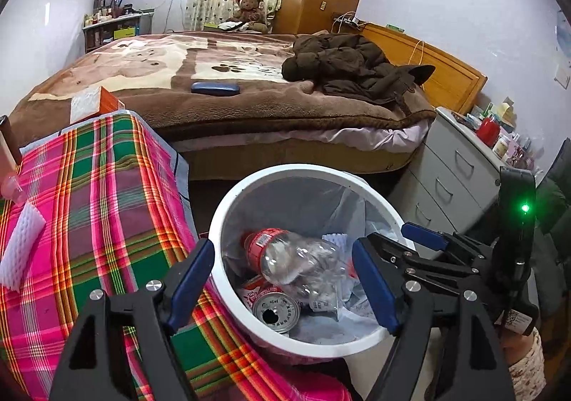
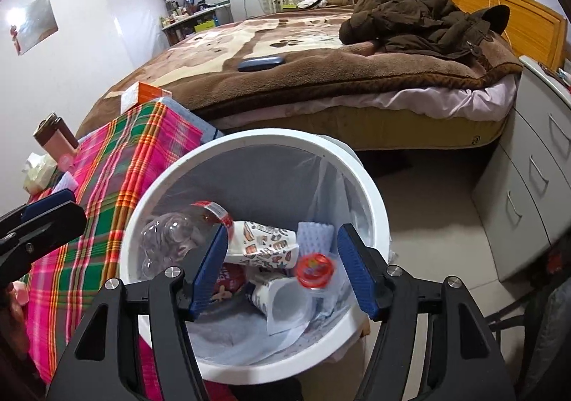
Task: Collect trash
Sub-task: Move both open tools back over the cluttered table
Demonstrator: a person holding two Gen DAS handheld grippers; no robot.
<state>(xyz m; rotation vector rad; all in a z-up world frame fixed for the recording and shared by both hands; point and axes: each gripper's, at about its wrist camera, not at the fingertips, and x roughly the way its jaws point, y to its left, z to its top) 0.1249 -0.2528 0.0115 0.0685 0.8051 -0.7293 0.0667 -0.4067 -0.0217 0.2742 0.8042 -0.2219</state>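
1. Both claws hang over the white bin [image 1: 228, 208], which stands on the floor just beside the table [image 1: 107, 208] with the plaid cloth; the step in hand looks like dropping trash into it.
2. The left claw [image 1: 282, 279] is released, its blue pads spread wide with nothing pressed between them. A clear plastic bottle [image 1: 296, 258] with a red label lies below it in the bin, on a drink can [image 1: 275, 311].
3. The right claw [image 2: 283, 269] is likewise released and empty. Under it lie a printed paper cup [image 2: 264, 244], a piece of white foam [image 2: 316, 235] and a small red-lidded item [image 2: 316, 269], which is blurred.
4. To do this well, keep the jaws wide and over the bin's middle until each piece has settled inside, then lift clear of the rim.
5. Both claws point steeply down and forward, side by side.
6. A white foam sleeve [image 1: 19, 244] on the table probably remains to collect.
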